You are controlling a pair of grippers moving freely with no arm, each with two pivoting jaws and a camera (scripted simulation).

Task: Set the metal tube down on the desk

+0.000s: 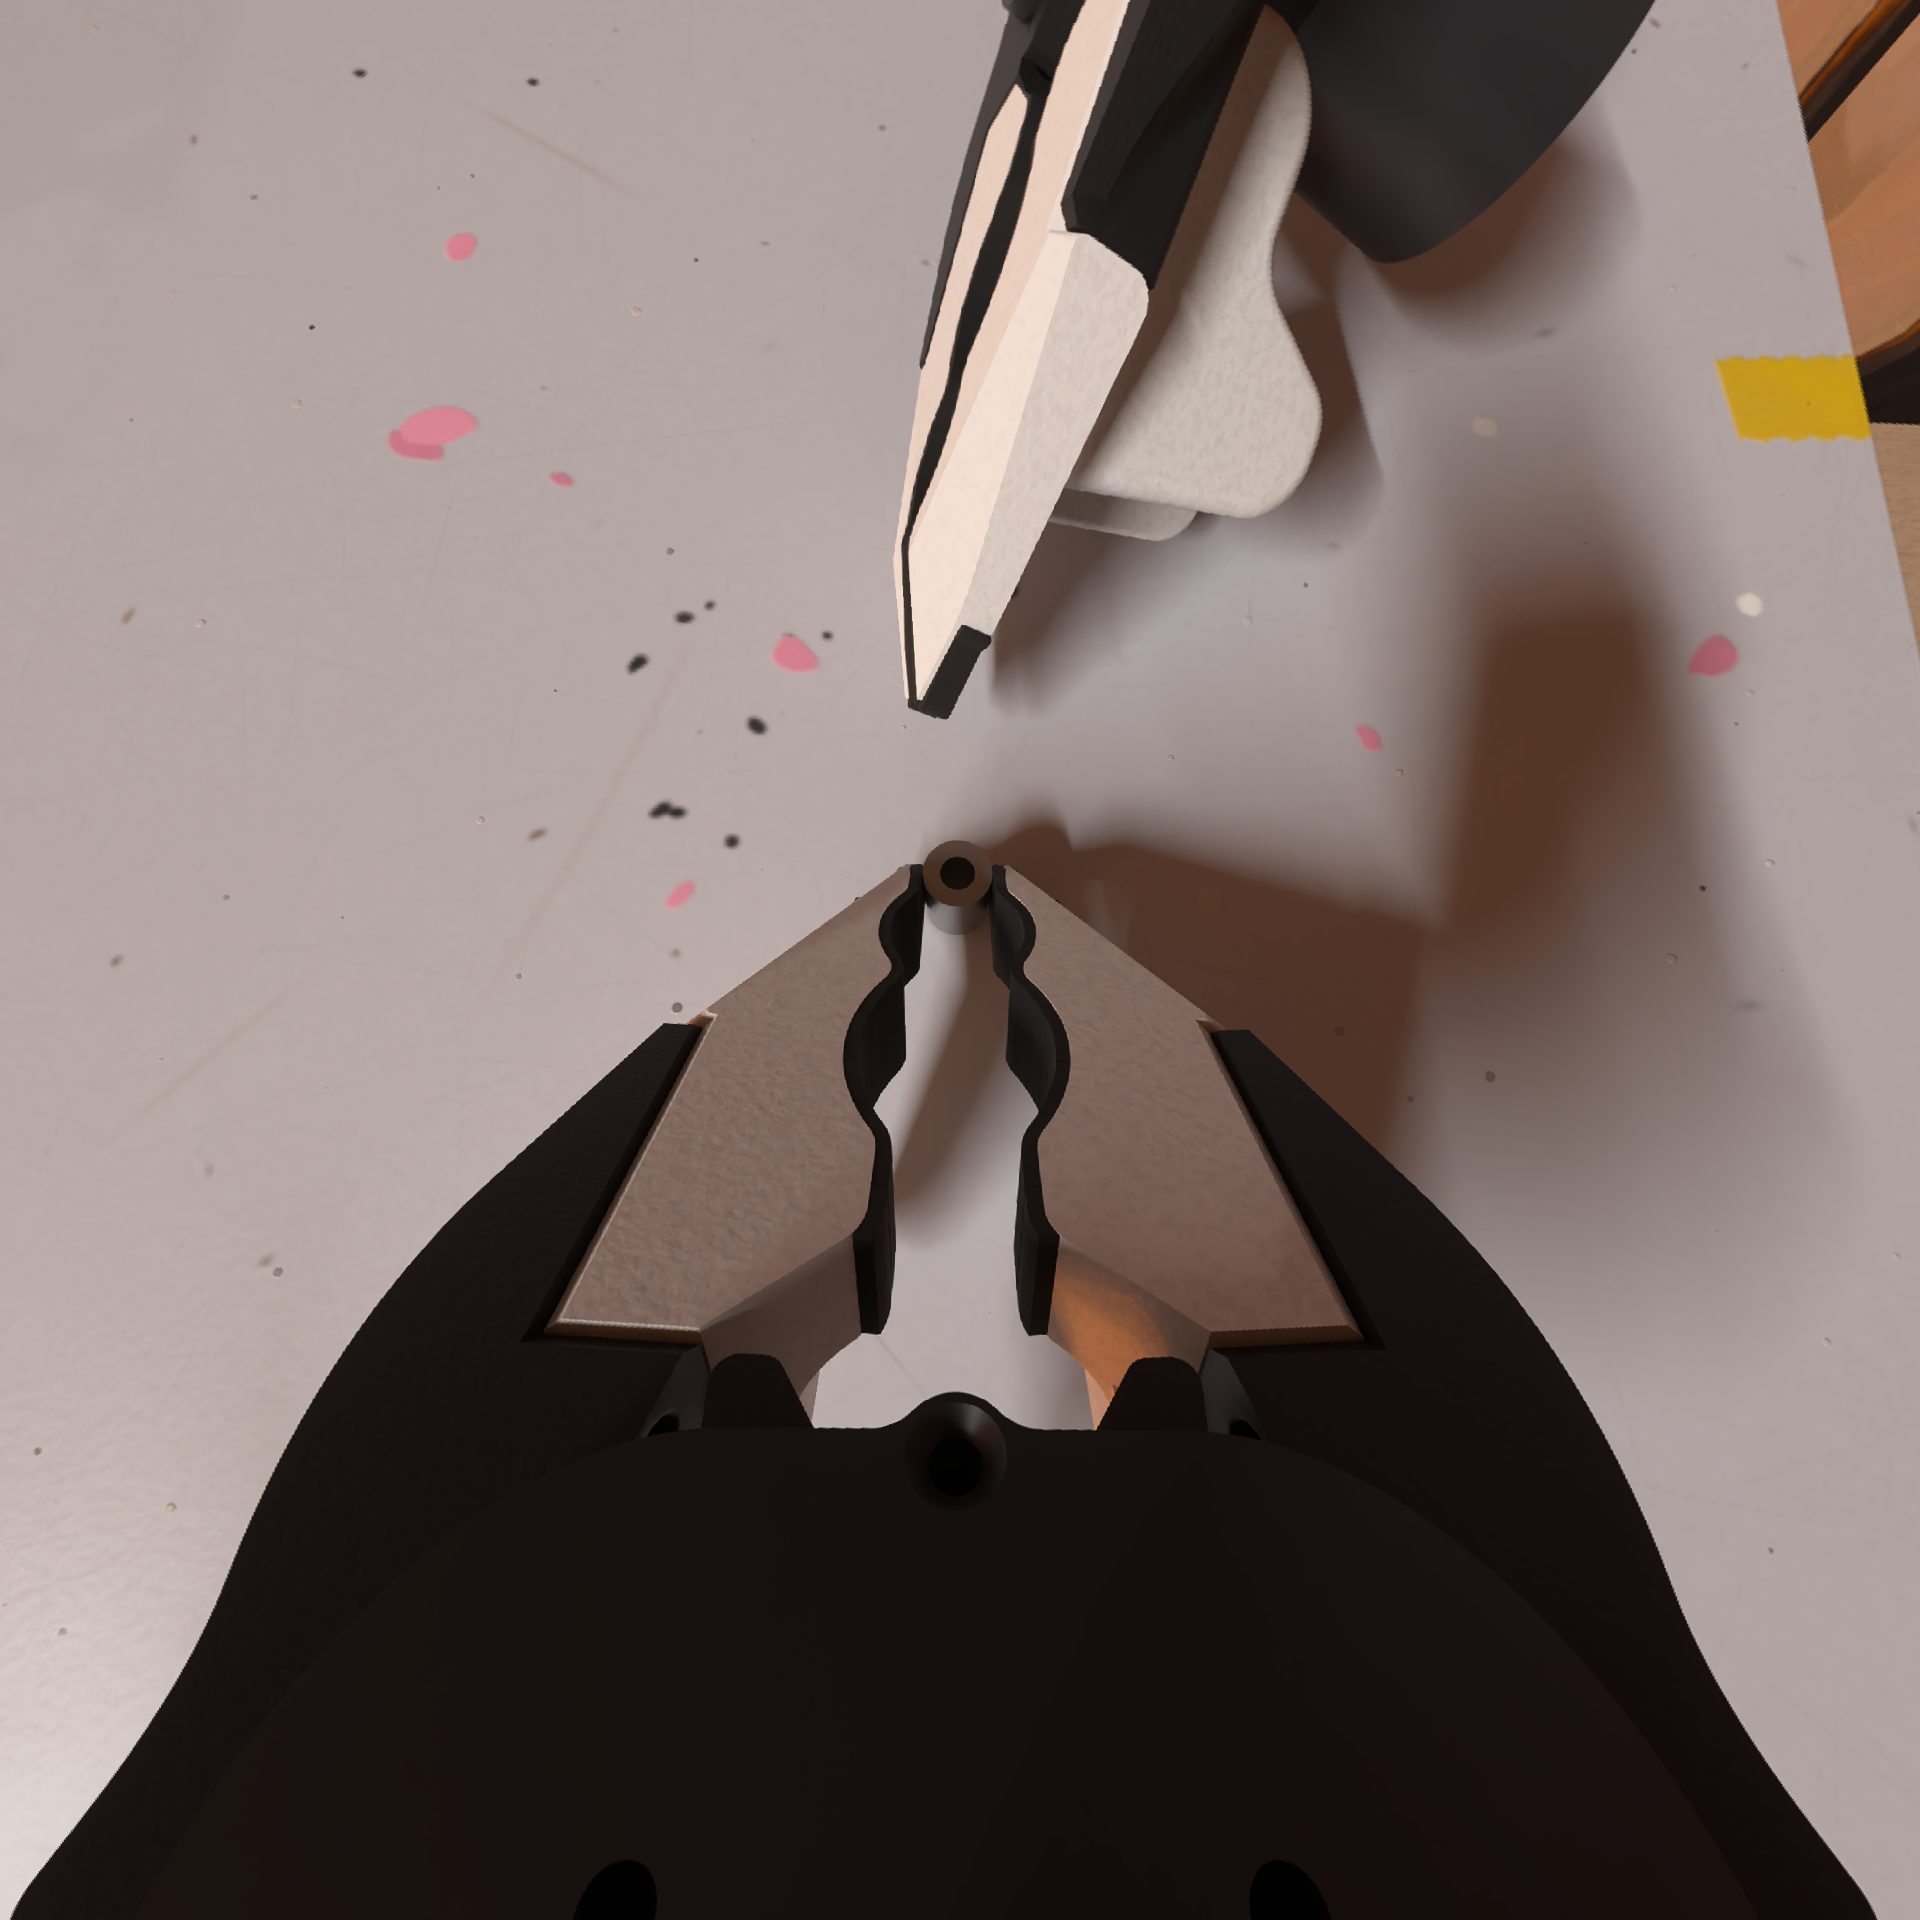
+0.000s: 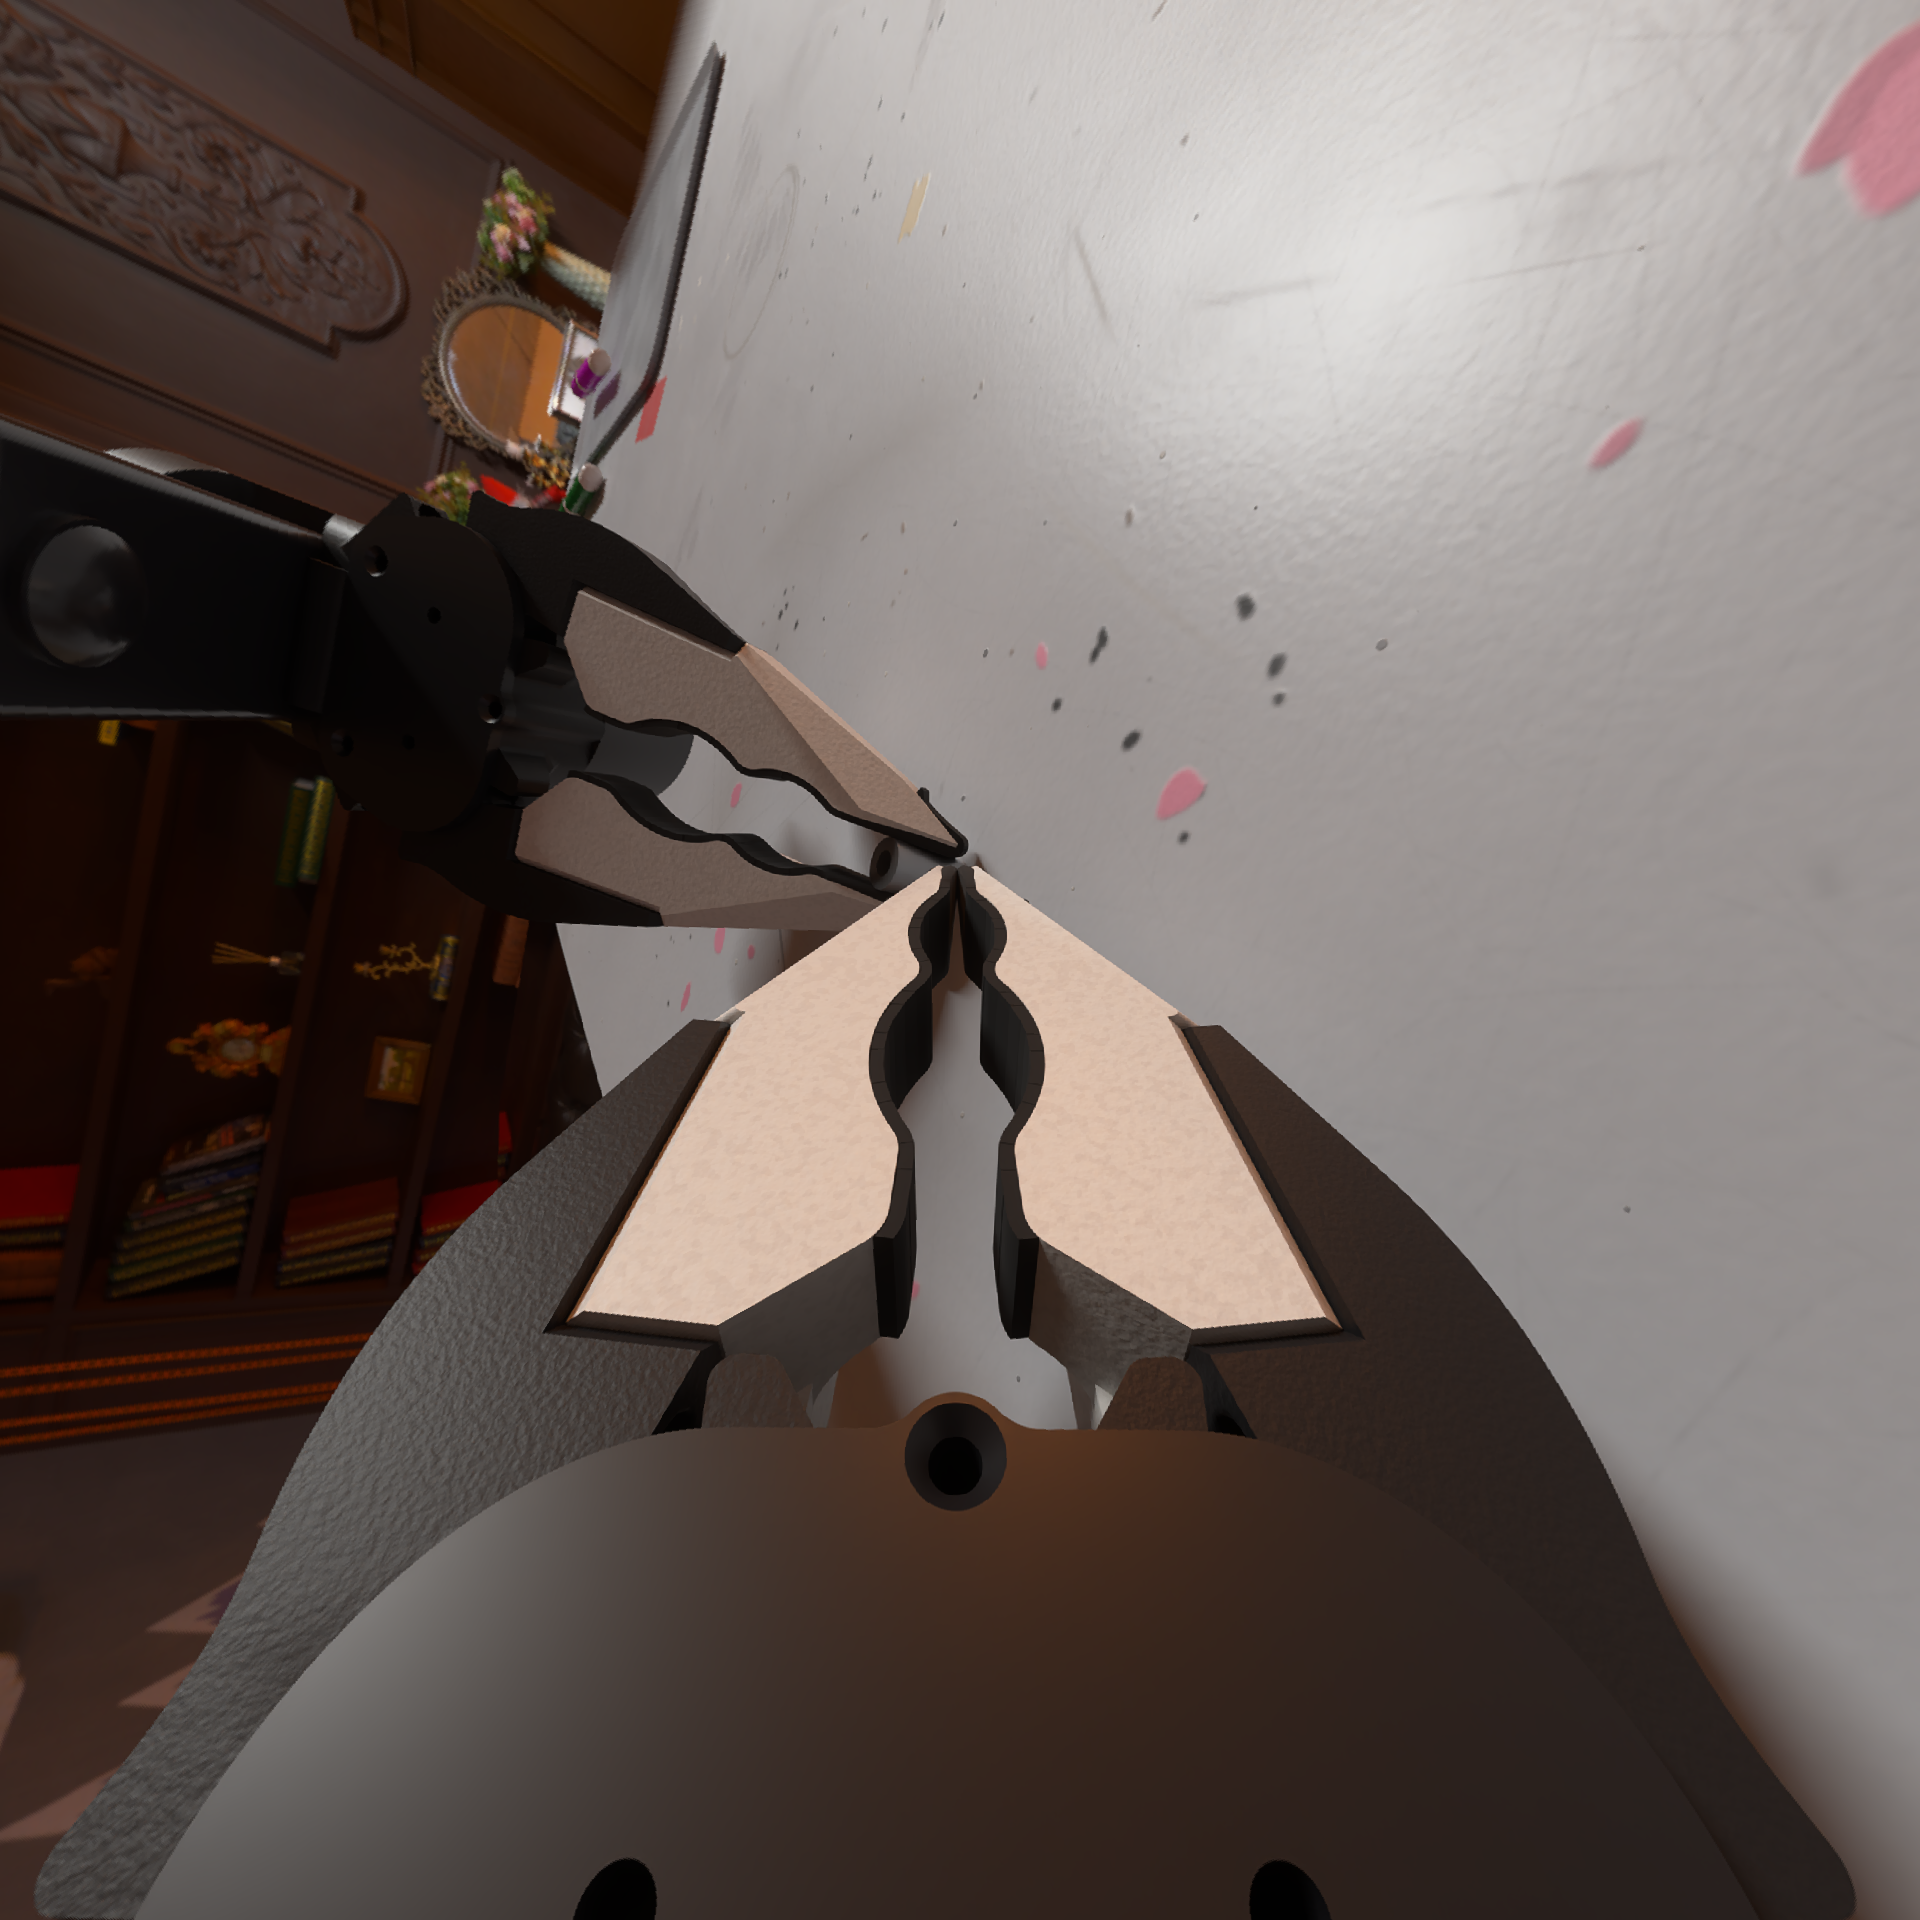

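Paint-flecked grey desk (image 1: 416,1039) fills the left wrist view, pink blobs and black specks all over, plus one yellow tape scrap (image 1: 1792,397) off to the far right. The left tool (image 1: 956,894) is clamped on the one metal tube (image 1: 956,878), pinched right at its very tips, and we're looking straight down the bore, so I'd say its long axis runs roughly along the tool's pointing direction, toward the desk. How much gap is left under the tube I can't tell. The right tool (image 1: 940,686) shows ahead and a bit above, well clear of the tube, tips pointing back at it. Over to the right wrist view: same desk (image 2: 1455,935) tilted up the right side, dark wood shelving and a mirror behind on the left. The right tool (image 2: 958,883) has its tips squeezed together on nothing. The left tool (image 2: 914,852) comes in from the left with the tube (image 2: 885,858) poking out, just beside the right tool's tips. So one tube, two tools, and the left one is doing the holding, so lowering and letting go is its job, I reckon.
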